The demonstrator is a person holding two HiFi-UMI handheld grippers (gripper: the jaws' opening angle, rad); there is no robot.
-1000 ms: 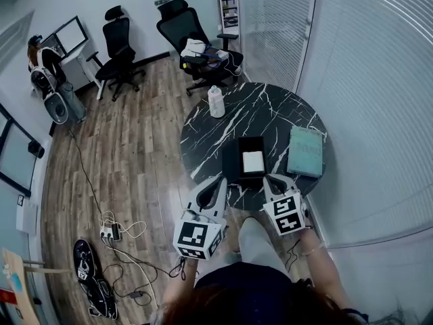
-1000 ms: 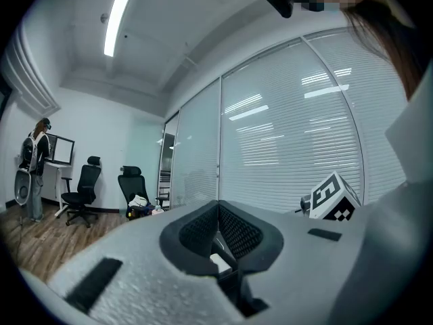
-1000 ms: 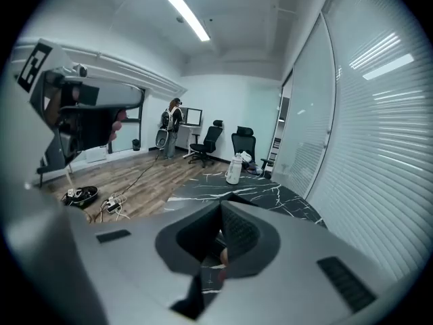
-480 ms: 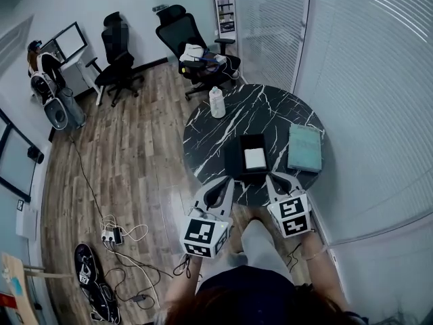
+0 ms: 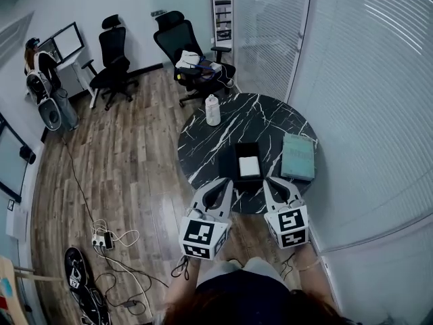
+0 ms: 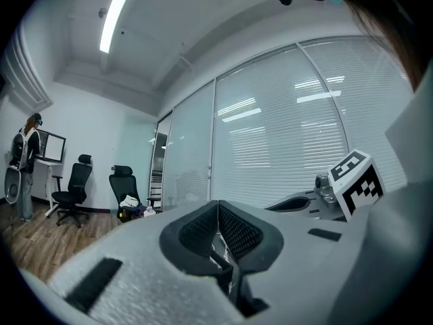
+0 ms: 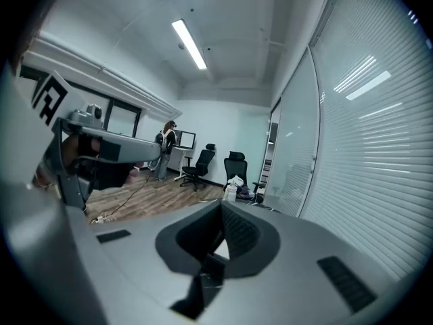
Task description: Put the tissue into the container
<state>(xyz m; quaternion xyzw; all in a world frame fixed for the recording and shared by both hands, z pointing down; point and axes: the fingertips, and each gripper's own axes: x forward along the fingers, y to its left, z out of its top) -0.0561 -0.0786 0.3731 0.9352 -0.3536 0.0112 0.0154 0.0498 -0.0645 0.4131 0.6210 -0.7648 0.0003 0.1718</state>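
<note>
The white tissue (image 5: 249,166) lies inside the black container (image 5: 237,162) on the round marble table (image 5: 216,137). The left claw (image 5: 225,182), at the container's seven o'clock, and the right claw (image 5: 268,181), at its five o'clock, are both clenched on nothing.

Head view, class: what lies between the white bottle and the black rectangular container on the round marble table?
Nothing: head view shows bare veined marble tabletop between white bottle and black container.

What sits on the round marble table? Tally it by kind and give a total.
white bottle: 1
black container: 1
white tissue, lying in the container: 1
teal flat pack: 1
Total: 4
</note>
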